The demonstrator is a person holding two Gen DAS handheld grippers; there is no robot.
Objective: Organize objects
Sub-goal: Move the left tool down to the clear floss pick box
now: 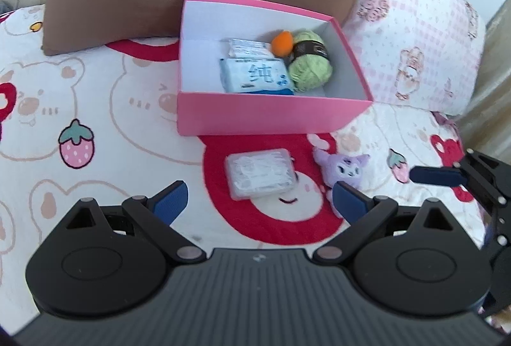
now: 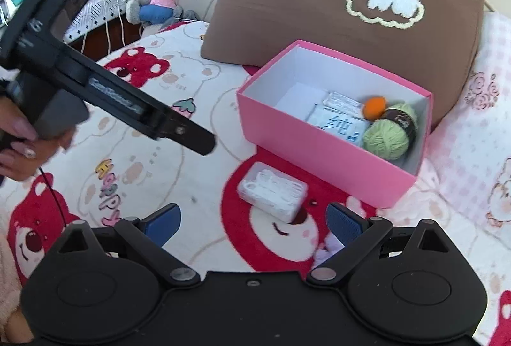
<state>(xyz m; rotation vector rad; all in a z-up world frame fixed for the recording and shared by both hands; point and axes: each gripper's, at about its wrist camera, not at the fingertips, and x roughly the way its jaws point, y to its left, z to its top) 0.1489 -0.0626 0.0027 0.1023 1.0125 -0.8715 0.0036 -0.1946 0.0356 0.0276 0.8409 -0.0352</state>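
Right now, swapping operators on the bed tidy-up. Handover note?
Left tongs: open, empty, hovering over the bedspread just short of the clear plastic case of white picks.
Right tongs: open, empty, aimed at the same case, with the purple plush toy at its right finger.
Done: the blue-and-white tissue pack, a smaller clear wrapped pack, the orange ball and the green yarn ball sit inside the open pink cardboard box.
Left: the case and the plush toy lie on the bedspread in front of the box; both probably go in.
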